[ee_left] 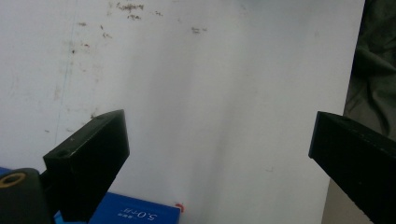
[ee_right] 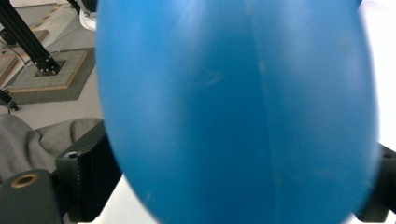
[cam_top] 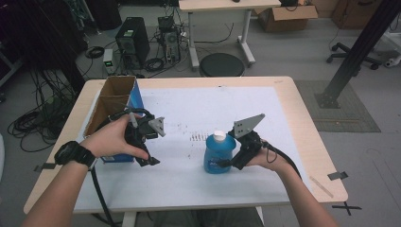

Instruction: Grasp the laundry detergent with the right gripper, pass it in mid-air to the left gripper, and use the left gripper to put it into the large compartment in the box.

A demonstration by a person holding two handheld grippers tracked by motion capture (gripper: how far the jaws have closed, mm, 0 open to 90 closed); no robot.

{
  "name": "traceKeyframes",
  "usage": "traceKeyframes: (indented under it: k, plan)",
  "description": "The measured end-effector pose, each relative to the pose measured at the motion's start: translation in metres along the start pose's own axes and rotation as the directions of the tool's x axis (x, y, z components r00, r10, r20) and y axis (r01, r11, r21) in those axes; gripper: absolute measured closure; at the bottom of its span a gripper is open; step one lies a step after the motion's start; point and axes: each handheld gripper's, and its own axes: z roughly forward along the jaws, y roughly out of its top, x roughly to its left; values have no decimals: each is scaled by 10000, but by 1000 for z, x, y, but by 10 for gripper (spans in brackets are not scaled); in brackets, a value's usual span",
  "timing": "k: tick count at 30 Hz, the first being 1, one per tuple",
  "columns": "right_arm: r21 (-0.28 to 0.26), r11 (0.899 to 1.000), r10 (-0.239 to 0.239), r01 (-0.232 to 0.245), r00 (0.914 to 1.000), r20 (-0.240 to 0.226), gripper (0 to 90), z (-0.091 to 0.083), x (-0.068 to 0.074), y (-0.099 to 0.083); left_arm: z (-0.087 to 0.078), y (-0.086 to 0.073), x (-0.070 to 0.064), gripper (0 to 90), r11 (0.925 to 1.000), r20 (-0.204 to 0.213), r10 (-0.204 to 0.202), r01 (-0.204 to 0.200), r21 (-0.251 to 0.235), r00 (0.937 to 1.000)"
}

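**Keeping a square grip on the blue bottle**

White sheeting point(cam_top: 198, 189) covers the wooden table, and I take the blue bottle point(cam_top: 219, 153) standing near its middle as my landmark. On the bottle's right side my right gripper point(cam_top: 226, 163) is clenched around its lower body; the right gripper view has the blue wall point(ee_right: 238, 112) pressed between both jaws. The white cap point(cam_top: 218, 136) is on and the bottle stands upright, base apparently touching the sheet. Well to the bottle's left, my left gripper point(cam_top: 147, 161) hangs released, jaws wide over bare sheet, just beside the open cardboard box point(cam_top: 109, 101). As I judge it, the rounded wall could slip, so I would hold the squeeze firm, lift straight up without tilting, and keep the left gripper clear.
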Motion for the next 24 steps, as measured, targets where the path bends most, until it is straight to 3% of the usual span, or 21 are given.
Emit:
traceKeyframes:
  k: [24]
  plan:
    - [-30, 9999, -99, 99, 9999, 38, 222, 4, -1, -1, -2, 0, 0, 57, 10000, -16, 56, -56, -58, 10000]
